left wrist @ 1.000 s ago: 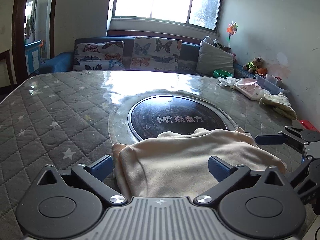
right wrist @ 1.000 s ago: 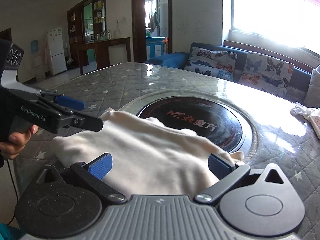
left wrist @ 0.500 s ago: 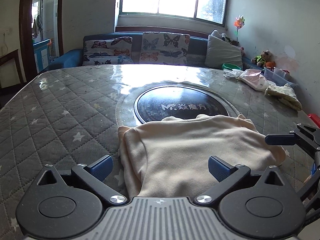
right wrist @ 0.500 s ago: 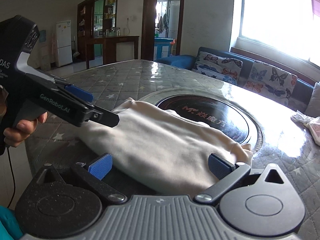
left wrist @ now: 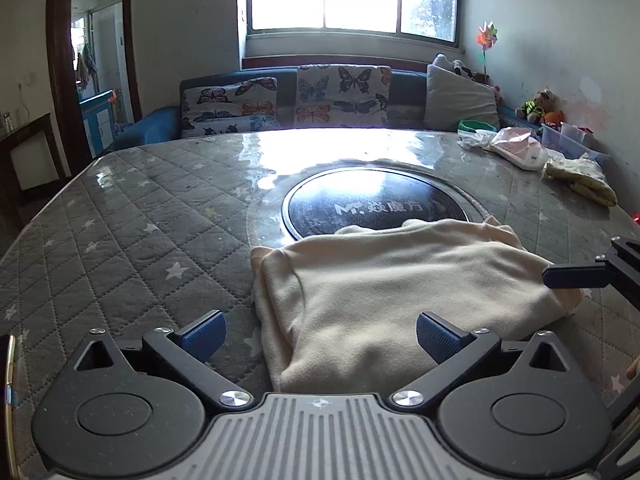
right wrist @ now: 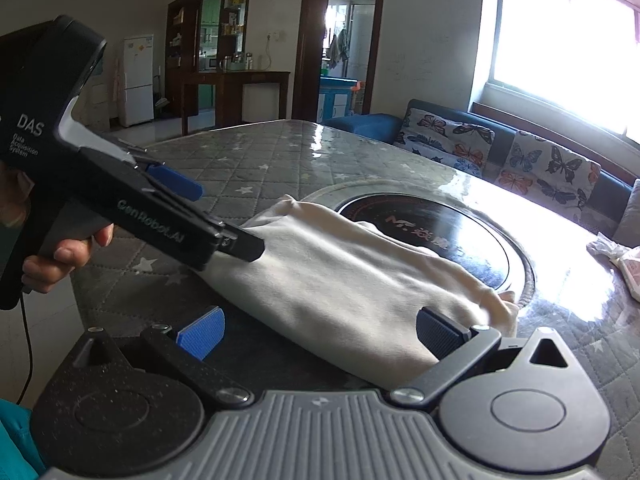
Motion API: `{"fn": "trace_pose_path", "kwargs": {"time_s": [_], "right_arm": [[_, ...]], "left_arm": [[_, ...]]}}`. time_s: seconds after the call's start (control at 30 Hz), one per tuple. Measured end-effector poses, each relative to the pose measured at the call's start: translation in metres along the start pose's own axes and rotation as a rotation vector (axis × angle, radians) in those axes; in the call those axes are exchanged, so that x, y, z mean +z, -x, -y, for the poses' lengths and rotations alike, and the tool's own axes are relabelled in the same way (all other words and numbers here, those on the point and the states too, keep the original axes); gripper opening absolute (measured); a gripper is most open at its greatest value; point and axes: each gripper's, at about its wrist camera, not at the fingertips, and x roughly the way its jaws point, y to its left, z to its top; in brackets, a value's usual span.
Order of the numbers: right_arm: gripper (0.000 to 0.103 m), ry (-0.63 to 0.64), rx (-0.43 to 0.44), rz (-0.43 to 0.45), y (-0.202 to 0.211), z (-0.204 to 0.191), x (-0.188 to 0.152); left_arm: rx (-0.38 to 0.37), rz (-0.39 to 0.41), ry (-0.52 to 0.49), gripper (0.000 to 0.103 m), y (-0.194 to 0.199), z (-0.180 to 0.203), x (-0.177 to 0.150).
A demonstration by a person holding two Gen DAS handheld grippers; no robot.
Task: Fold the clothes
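A cream garment (left wrist: 400,288) lies folded on the quilted grey table, its far edge over the black round hotplate (left wrist: 376,208). It also shows in the right wrist view (right wrist: 352,280). My left gripper (left wrist: 320,336) is open and empty, its blue pads either side of the garment's near edge. My right gripper (right wrist: 320,332) is open and empty above the garment's near right end. One right finger (left wrist: 576,276) shows at the right edge of the left wrist view. The left gripper body (right wrist: 120,200) shows in the right wrist view, held by a hand.
Other clothes (left wrist: 520,148) and a yellow cloth (left wrist: 580,176) lie at the table's far right, beside a plastic box (left wrist: 568,140). A sofa with butterfly cushions (left wrist: 320,100) stands behind the table. The table's near edge (right wrist: 76,280) drops to the floor.
Both grippers have drawn back and risen from the garment. The garment stays folded on the table and now lies flatter.
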Motion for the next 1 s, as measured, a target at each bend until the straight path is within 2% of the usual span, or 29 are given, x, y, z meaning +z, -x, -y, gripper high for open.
{"fn": "trace_pose_path", "kwargs": {"time_s": [0.1,0.23,0.37,0.47,0.7,1.0], "right_arm": [[0.103,0.031,0.007,0.000,0.000,-0.008,0.004],[0.103,0.057,0.015,0.002,-0.004,-0.016,0.009],[0.103,0.075,0.009,0.004,-0.008,-0.019,0.010],[0.103,0.078,0.006,-0.003,-0.011,-0.019,0.009],[0.089,0.150,0.045,-0.012,-0.029,-0.034,0.015],[0.070,0.277,0.139,-0.036,-0.063,-0.067,0.028]], "left_arm": [[0.025,0.022,0.017,0.103,0.004,-0.007,0.000],[0.065,0.010,0.023,0.103,0.000,-0.014,-0.002],[0.065,0.015,0.041,0.103,-0.001,-0.018,-0.005],[0.063,-0.011,0.049,0.103,-0.007,-0.020,-0.004],[0.048,-0.044,0.131,0.103,-0.016,-0.042,0.004],[-0.007,-0.128,0.330,0.103,-0.031,-0.081,0.007]]}}
